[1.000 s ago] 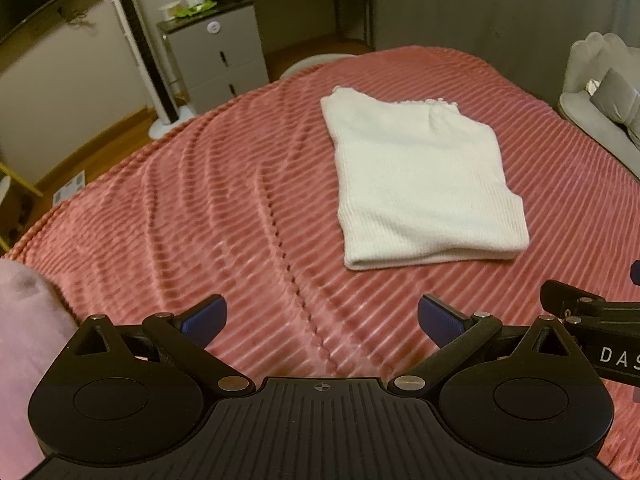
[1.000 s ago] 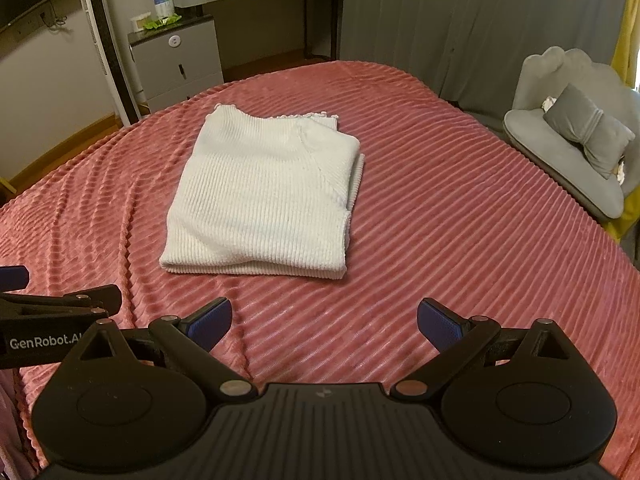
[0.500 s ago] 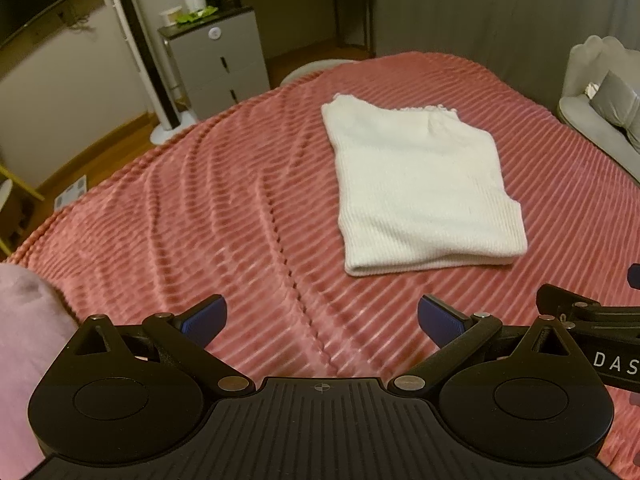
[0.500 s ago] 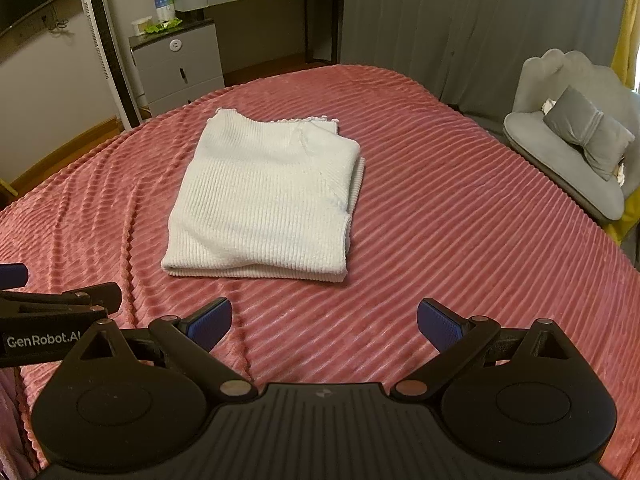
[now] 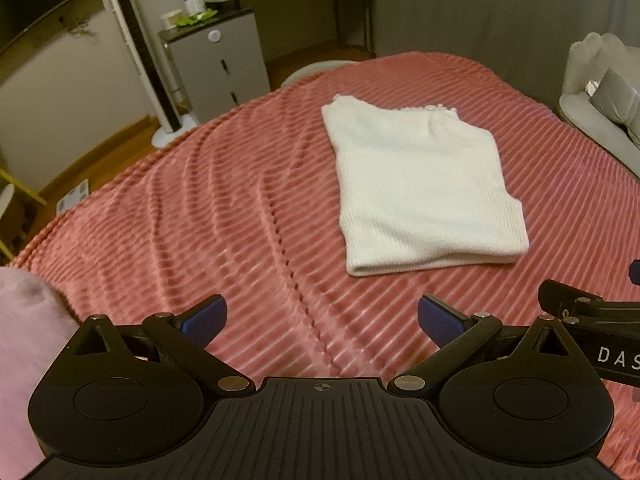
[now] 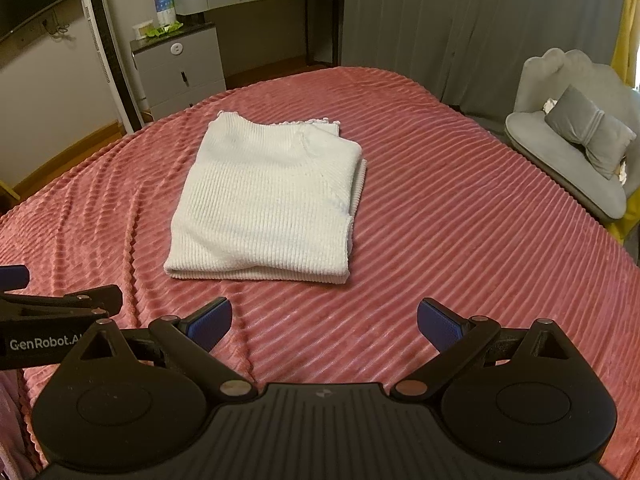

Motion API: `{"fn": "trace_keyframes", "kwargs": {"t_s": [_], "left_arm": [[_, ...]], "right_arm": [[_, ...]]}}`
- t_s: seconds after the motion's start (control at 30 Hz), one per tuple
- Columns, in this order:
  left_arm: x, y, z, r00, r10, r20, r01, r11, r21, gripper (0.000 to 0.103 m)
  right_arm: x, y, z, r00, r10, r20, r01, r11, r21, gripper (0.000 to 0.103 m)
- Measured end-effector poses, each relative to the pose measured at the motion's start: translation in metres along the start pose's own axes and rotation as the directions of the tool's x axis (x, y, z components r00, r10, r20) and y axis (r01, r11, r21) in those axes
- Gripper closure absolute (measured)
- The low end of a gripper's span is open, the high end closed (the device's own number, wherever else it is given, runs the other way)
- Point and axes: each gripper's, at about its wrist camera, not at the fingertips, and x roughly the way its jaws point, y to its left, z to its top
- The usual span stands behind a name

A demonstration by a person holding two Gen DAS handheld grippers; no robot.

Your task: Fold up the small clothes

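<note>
A white ribbed knit sweater (image 5: 420, 188) lies folded into a flat rectangle on the pink ribbed bedspread (image 5: 224, 208); it also shows in the right wrist view (image 6: 272, 200). My left gripper (image 5: 320, 320) is open and empty, held above the bedspread short of the sweater's near edge and to its left. My right gripper (image 6: 324, 320) is open and empty, just in front of the sweater's near edge. Each gripper's side shows at the edge of the other's view.
A pink garment (image 5: 24, 344) lies at the near left. A grey drawer cabinet (image 6: 180, 72) and a white tower fan (image 6: 108, 60) stand beyond the bed's far left. A grey chair with a cushion (image 6: 576, 152) stands to the right.
Both grippers have drawn back slightly and tilted, so the sweater sits a little farther off in both views. The sweater has not moved. Both stay open.
</note>
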Motion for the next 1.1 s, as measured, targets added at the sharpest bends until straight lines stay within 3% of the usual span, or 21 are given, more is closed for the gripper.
{"fn": "trace_keyframes", "kwargs": {"t_s": [1.1], "left_arm": [[-0.0037, -0.0006, -0.0001, 0.999, -0.019, 0.025, 0.019, 1.0, 0.002, 0.0]], "right_arm": [[-0.0044, -0.0053, -0.001, 1.0, 0.001, 0.019, -0.002, 1.0, 0.021, 0.004]]}}
